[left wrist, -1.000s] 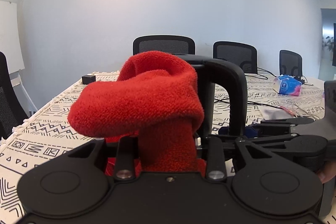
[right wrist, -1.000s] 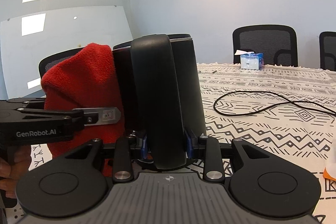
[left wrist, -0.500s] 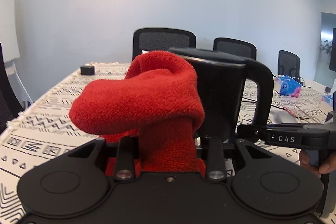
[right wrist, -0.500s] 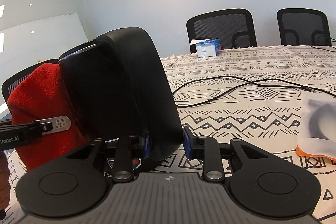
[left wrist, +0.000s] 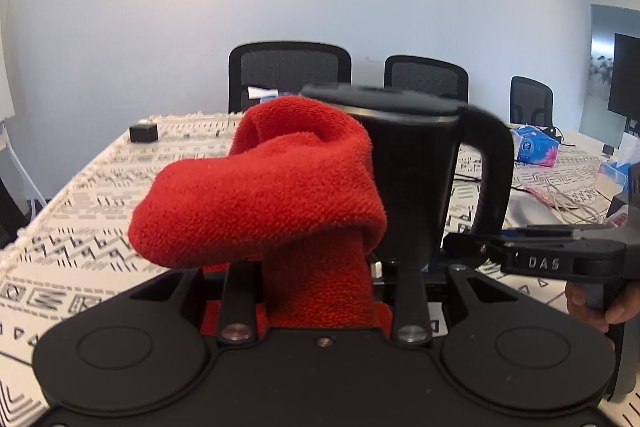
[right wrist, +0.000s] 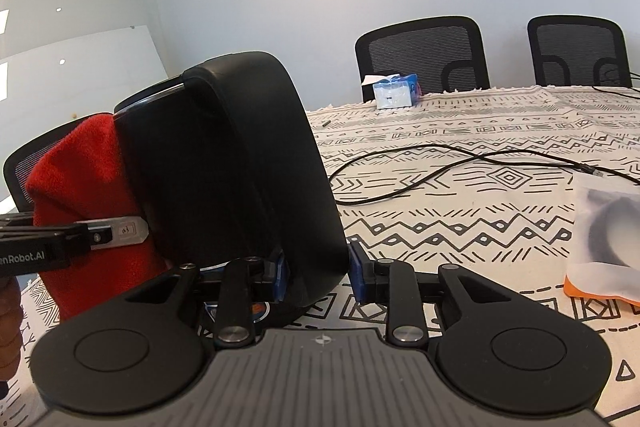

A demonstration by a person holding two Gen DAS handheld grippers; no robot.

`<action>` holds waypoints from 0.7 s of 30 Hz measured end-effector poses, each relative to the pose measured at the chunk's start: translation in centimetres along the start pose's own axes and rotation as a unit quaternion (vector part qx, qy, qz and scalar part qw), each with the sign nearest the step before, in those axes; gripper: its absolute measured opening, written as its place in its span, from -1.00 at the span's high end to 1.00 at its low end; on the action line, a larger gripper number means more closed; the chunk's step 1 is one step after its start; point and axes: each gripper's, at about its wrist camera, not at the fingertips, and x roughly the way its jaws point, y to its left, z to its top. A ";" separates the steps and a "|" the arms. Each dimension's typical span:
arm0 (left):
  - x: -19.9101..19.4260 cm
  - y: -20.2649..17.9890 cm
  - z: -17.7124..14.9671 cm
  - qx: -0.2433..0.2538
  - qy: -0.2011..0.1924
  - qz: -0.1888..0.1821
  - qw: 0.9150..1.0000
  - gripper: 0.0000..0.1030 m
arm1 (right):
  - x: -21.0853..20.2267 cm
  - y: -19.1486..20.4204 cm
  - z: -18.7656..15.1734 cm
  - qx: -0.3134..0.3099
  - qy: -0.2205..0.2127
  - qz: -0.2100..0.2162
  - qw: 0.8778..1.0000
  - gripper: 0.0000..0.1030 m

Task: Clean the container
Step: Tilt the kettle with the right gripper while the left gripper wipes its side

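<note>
Item, left: my left gripper (left wrist: 320, 267) pinches a red cloth (left wrist: 272, 187), its fold pressed against the black container (left wrist: 412, 179). Item, right: my right gripper (right wrist: 316, 279) clamps the container's handle (right wrist: 280, 167), holding it tilted above the patterned tablecloth (right wrist: 460, 227). Risk: hard wiping could twist the handle loose; the cloth could slip free.

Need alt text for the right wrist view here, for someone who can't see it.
The right gripper is shut on the handle of a black container, held tilted above a patterned tablecloth. At left, the left gripper presses a red cloth against the container's side.
</note>
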 end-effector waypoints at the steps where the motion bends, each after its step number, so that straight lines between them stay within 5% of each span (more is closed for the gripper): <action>1: 0.3 0.0 -0.3 -0.001 0.007 0.001 1.000 0.32 | 0.0 0.0 0.0 0.000 0.000 0.000 1.000 0.44; 21: -0.7 -0.1 0.7 -0.007 -0.009 0.002 1.000 0.32 | 0.0 0.1 0.0 0.001 0.001 0.000 1.000 0.44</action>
